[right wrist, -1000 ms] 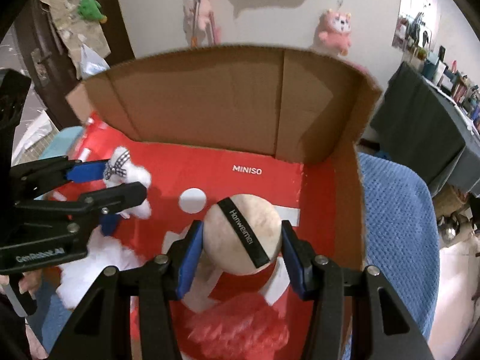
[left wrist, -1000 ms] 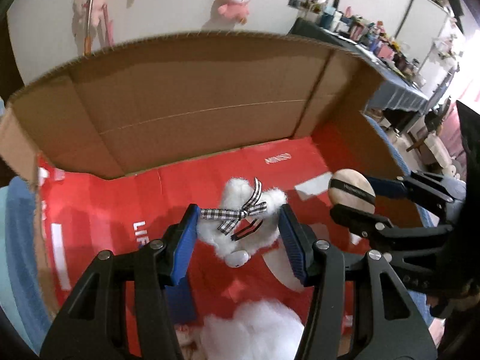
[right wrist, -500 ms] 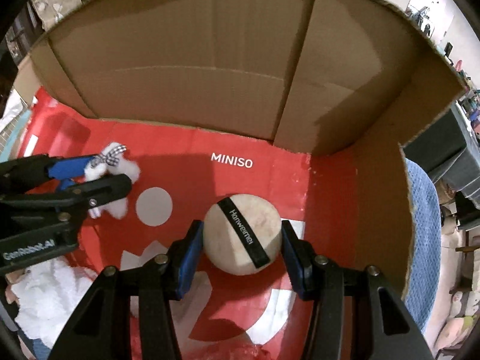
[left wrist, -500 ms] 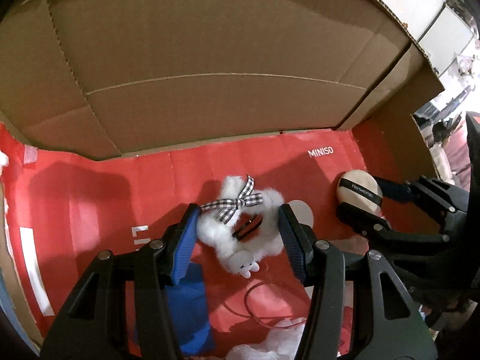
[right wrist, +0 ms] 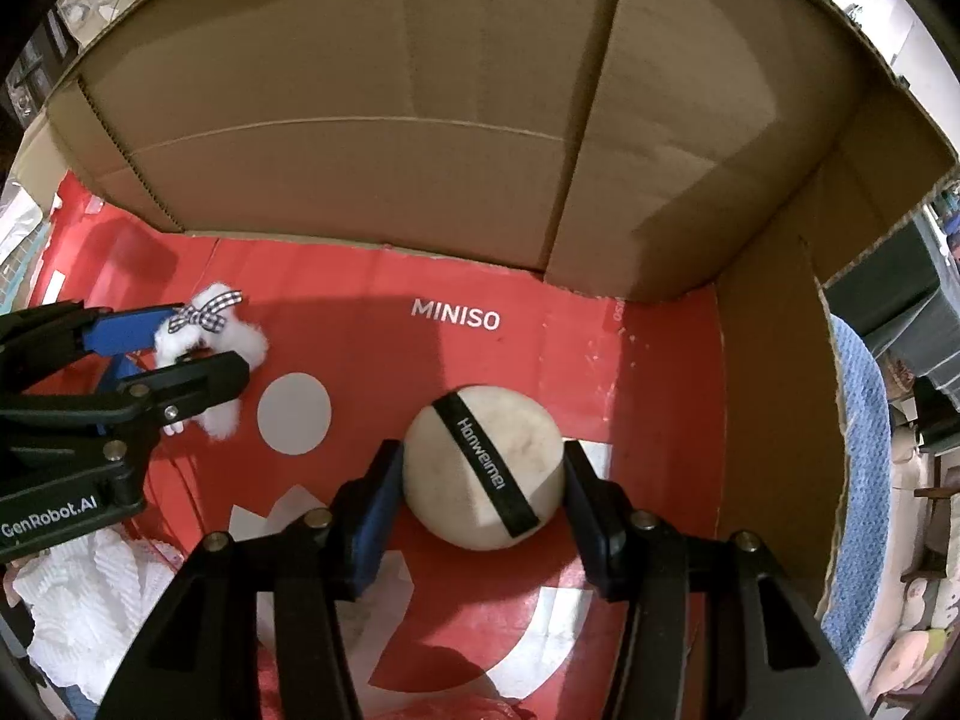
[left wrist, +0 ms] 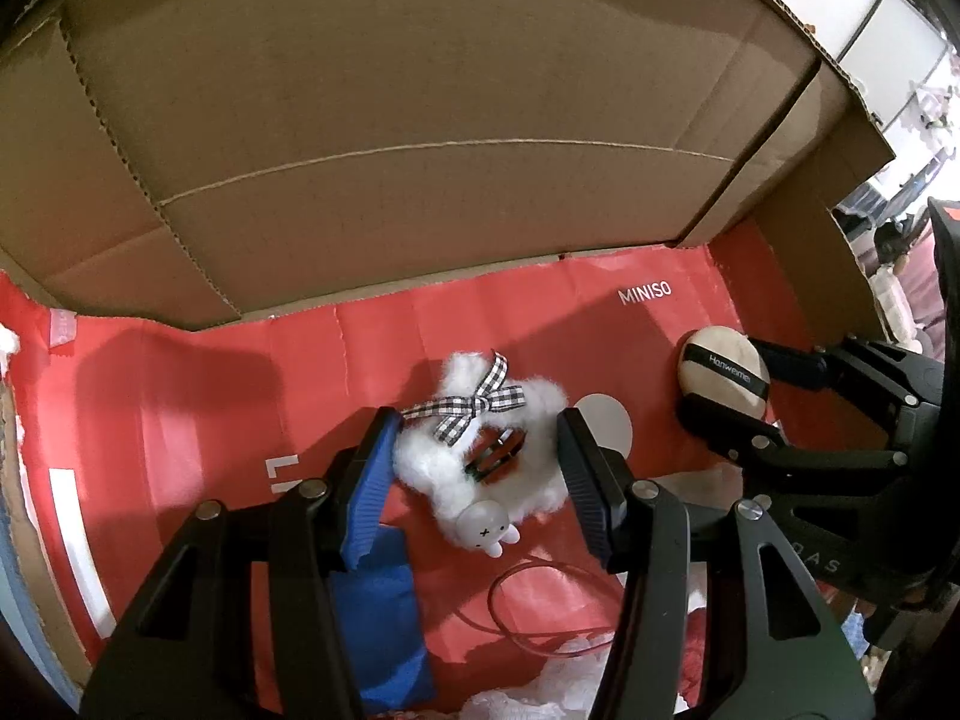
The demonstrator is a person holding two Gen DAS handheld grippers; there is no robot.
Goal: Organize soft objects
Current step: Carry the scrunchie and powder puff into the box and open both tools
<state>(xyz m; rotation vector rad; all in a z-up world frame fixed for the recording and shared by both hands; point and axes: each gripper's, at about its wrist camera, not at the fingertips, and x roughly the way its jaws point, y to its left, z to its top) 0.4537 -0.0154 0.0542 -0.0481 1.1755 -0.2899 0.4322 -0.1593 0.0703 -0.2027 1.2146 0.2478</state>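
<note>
Inside the brown corrugated cardboard box (left wrist: 420, 120), both grippers reach down toward its red printed floor (left wrist: 198, 396), which carries the white word MINISO.

The left gripper (left wrist: 477, 468) has its jaws on either side of a fluffy white plush charm (left wrist: 540, 420) tied with a black-and-white gingham ribbon bow (left wrist: 474, 408). The blue pad of one finger presses into the fluff on the left; the dark finger on the other side sits at the edge of the fur, so the gripper is pinching the charm lightly. A small white rabbit-faced figure (left wrist: 483, 531) hangs at the near end of the charm, and a thin red cord loop (left wrist: 540, 600) lies on the floor just below it. In the right wrist view the same charm (right wrist: 204, 336) is seen between the left gripper's (right wrist: 180, 348) fingers, near the box's left side.

The right gripper (right wrist: 483, 480) is closed on a round beige powder puff (right wrist: 522, 450) with a black strap (right wrist: 486, 468) printed "Hanweimei"; both fingers touch its sides. The puff sits low against the red floor toward the right half of the box; whether it touches the floor I cannot tell. A white printed circle (right wrist: 294, 414) on the floor lies between the two held things.

A blue fabric piece (left wrist: 384, 630) lies under the left gripper, and a white textured cloth (right wrist: 84, 612) is bunched at the near left corner.
</note>
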